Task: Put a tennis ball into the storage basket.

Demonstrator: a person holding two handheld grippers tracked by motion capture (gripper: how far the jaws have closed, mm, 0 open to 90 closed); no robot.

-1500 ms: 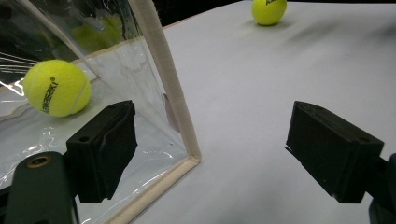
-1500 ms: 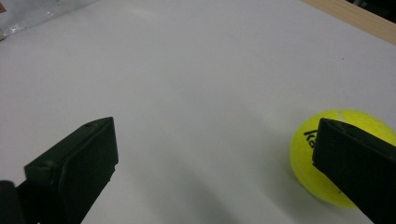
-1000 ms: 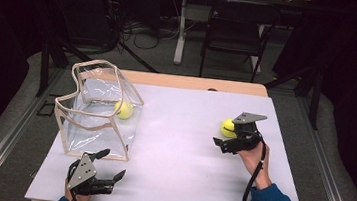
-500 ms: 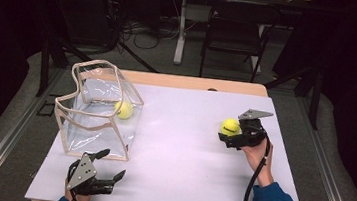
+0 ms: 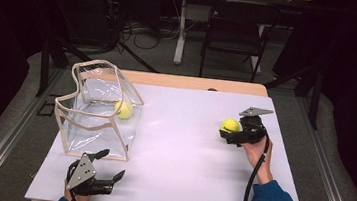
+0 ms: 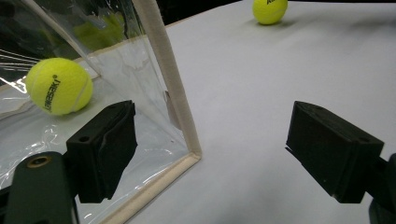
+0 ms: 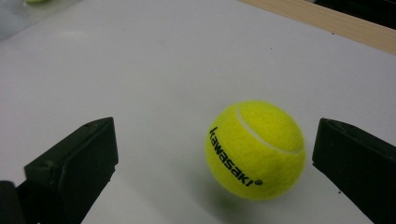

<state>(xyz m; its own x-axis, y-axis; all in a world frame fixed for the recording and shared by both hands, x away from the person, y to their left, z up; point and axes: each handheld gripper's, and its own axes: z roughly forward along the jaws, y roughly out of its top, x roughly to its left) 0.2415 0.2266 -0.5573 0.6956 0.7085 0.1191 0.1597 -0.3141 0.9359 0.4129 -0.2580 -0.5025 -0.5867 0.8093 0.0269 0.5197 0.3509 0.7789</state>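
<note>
A clear plastic bag with beige trim stands open at the table's left, with a yellow tennis ball inside it. A second tennis ball lies on the white table top at the right. My right gripper is open with its jaws on either side of this ball, which sits nearer the right jaw without touching it. My left gripper is open near the front edge, just in front of the bag. The bag's near corner stands between its jaws, and the bagged ball shows through the plastic.
The white sheet covers most of the wooden table. A chair and a stand are on the floor beyond the far edge. Metal rails run along the table's sides.
My right gripper has edged slightly farther and to the right around the loose ball. The left gripper, the bag and both balls have stayed put.
</note>
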